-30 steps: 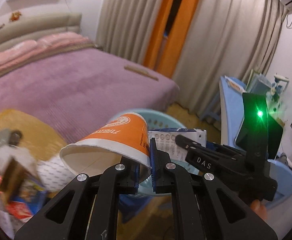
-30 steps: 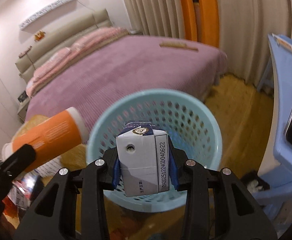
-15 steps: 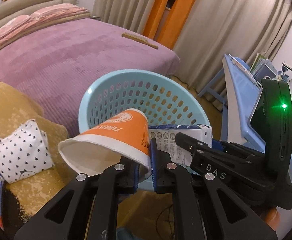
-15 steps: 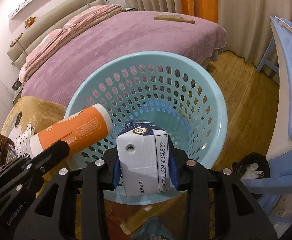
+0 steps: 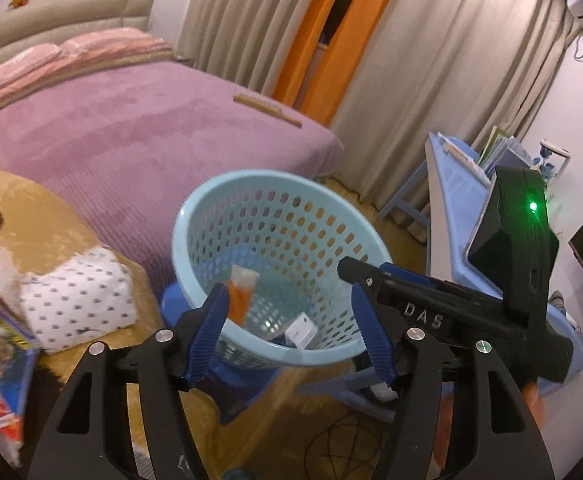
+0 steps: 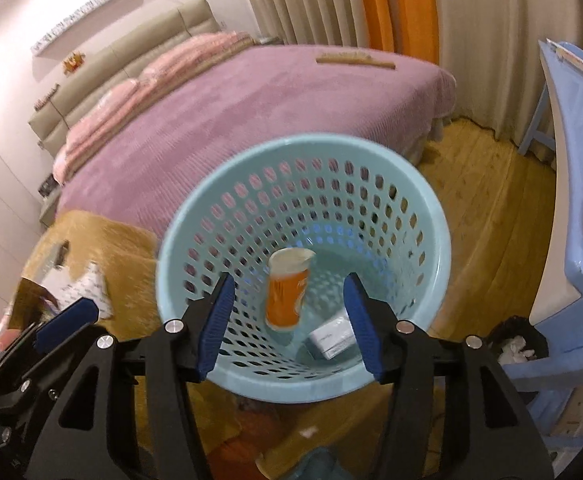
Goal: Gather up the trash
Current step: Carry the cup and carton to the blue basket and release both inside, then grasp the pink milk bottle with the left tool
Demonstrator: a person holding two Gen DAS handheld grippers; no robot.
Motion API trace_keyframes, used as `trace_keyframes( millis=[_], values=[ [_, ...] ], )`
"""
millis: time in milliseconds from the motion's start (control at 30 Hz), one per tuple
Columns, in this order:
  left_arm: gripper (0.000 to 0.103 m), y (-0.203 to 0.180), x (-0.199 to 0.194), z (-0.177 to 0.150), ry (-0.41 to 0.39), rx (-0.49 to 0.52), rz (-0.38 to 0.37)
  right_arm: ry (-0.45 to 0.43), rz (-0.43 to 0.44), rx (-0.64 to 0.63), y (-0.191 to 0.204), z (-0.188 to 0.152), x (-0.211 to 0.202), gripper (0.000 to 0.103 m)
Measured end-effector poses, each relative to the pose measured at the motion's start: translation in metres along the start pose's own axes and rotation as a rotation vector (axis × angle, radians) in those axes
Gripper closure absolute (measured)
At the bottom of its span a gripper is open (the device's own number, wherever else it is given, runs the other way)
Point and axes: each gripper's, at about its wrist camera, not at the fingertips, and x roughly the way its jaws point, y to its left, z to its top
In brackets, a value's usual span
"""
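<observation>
1. Orange paper cup [image 6: 285, 294] and white carton [image 6: 330, 336] lie inside the pale-blue basket [image 6: 435, 216]; both look light and crushable.
2. Left gripper [image 5: 291, 328] and right gripper [image 6: 289, 322] hang over the basket, spread wide, holding nothing.
3. To regrip, pinch the cup's wall gently near the rim; take the carton across its flat sides.

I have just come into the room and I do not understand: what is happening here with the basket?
A person holds a tool in each hand above a basket and is collecting trash. Both the left tool and the right tool are open and hold nothing. An orange cup and a white carton are inside the basket, near its bottom. More clutter, including a dotted pack, lies on the yellow cover to the left, beside the bed.
</observation>
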Motion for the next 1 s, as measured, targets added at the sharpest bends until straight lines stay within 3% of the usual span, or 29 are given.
trace_keyframes(
  millis=[333, 433, 567, 733, 900, 1000],
  values=[
    [0.039, 0.014, -0.097, -0.004, -0.172, -0.039, 0.083, -0.133, 0.107, -0.134, 0.059, -0.004, -0.047, 0.050],
    [0.039, 0.026, -0.125, -0.006, -0.213, -0.073, 0.135, -0.142, 0.139, -0.181, 0.083, -0.007, -0.053, 0.050],
    [0.034, 0.053, -0.165, -0.012, -0.263, -0.132, 0.263, -0.129, 0.163, -0.234, 0.111, -0.014, -0.050, 0.050],
    [0.033, 0.098, -0.197, -0.020, -0.259, -0.232, 0.402, -0.085, 0.184, -0.290, 0.146, -0.023, -0.032, 0.050],
    [0.027, 0.138, -0.204, -0.028, -0.187, -0.305, 0.462, -0.060, 0.173, -0.324, 0.168, -0.031, -0.006, 0.050],
    [0.027, 0.156, -0.198, -0.034, -0.134, -0.330, 0.461, -0.036, 0.172, -0.321, 0.173, -0.032, 0.010, 0.050]
  ],
)
